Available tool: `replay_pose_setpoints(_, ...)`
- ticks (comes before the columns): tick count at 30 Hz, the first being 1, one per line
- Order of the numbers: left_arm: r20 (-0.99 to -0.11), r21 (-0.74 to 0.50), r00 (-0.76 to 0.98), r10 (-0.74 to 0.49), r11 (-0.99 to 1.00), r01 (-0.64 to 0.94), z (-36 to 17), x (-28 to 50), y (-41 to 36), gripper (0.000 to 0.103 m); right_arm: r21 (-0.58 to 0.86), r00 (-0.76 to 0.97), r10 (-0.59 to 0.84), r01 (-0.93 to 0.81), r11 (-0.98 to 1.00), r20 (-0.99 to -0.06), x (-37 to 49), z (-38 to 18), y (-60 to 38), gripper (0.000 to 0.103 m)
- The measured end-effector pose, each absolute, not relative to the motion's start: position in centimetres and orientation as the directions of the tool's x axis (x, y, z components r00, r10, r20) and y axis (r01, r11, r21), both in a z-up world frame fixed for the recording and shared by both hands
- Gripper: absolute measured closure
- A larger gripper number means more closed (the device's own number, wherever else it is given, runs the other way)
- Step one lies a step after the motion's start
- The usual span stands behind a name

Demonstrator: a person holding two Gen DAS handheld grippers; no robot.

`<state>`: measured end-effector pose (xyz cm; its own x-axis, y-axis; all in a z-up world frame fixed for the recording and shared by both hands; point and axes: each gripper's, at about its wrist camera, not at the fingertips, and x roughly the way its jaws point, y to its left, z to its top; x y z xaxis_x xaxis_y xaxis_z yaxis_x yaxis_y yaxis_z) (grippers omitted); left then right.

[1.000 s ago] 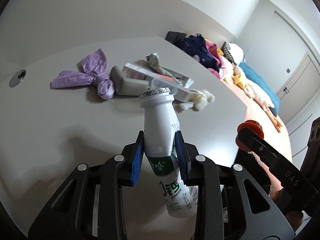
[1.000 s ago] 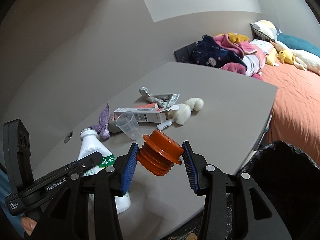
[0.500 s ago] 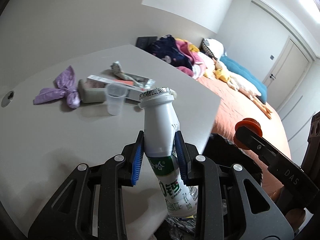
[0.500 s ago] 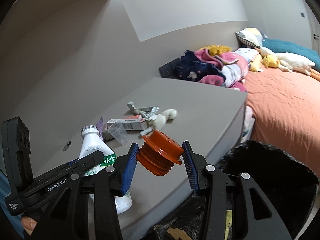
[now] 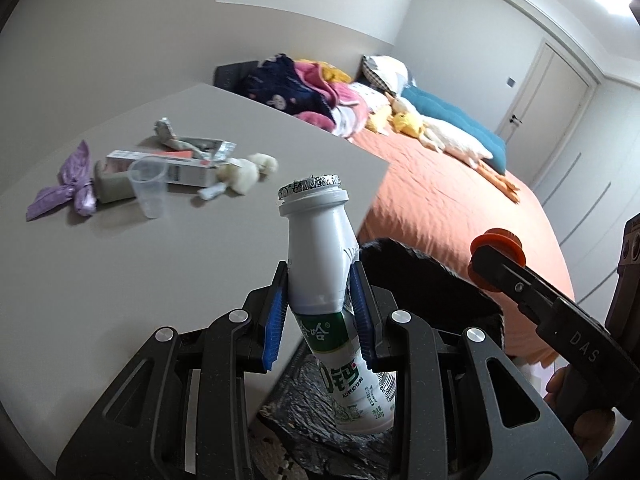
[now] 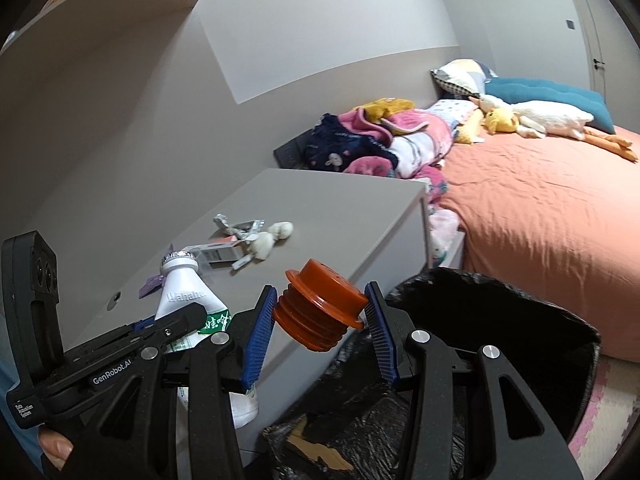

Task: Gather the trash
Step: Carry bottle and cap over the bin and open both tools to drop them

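My left gripper (image 5: 318, 300) is shut on a white drink bottle (image 5: 320, 252) with a foil top and green label, held above the table's edge and the black bag-lined bin (image 5: 420, 280). My right gripper (image 6: 320, 320) is shut on a collapsed orange silicone cup (image 6: 320, 312), over the bin (image 6: 500, 320) beside the table. The same bottle (image 6: 180, 292) shows in the right wrist view, and the orange cup (image 5: 496, 246) in the left wrist view. On the grey table (image 5: 120, 280) lie a clear plastic cup (image 5: 150, 186), a purple wrapper (image 5: 72, 184), a carton (image 5: 176, 164), crumpled foil (image 5: 192, 144) and tissue (image 5: 248, 172).
A bed with an orange sheet (image 6: 540, 220) stands right of the table, piled with clothes (image 6: 380, 140), pillows and plush toys. The bin holds cardboard scraps (image 6: 316, 448). A person's hand (image 6: 54, 446) grips the left tool. A door (image 5: 548, 92) is at the far wall.
Both grippers have swung right across the table with bottle and orange cup still held, ending at the table's edge. The black bin has come into view beneath them.
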<state>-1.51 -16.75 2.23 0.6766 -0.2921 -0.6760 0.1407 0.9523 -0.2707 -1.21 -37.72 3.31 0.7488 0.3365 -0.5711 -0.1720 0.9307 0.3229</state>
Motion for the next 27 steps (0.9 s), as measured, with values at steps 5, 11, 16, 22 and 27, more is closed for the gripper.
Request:
replay_pose_setpoints(5, -0.683, -0.263, 0.655, -0.322, 0.946, 0.19, 2.0, -1.7, -19.0, 0.073, 0.322, 0.763, 0.305, -0.134, 0.937, -0.569, -2.0, 3.3, -39.6, 0.056)
replay_pose_setpoints(11, -0.692, -0.254, 0.632, -0.348, 0.937, 0.239, 1.8, -1.7, -21.5, 0.073, 0.322, 0.781, 0.262, -0.082, 0.943, -0.568, -2.8, 3.2, -42.1, 0.056)
replay_pose_setpoints(16, -0.699, -0.246, 0.61, -0.372, 0.927, 0.283, 1.5, -1.8, -23.7, 0.073, 0.318, 0.788, 0.225, -0.039, 0.947, -0.573, -3.8, 3.0, -44.1, 0.056)
replay_pose_setpoints(22, -0.712, -0.23, 0.576, -0.402, 0.908, 0.349, 1.1, -2.0, -26.6, 0.073, 0.31, 0.794, 0.178, 0.013, 0.951, -0.582, -4.7, 2.6, -46.1, 0.056)
replay_pose_setpoints(27, -0.725, -0.222, 0.548, -0.417, 0.895, 0.387, 0.4, -1.9, -28.2, 0.073, 0.307, 0.793, 0.149, 0.05, 0.95, -0.591, -5.2, 2.4, -47.3, 0.056)
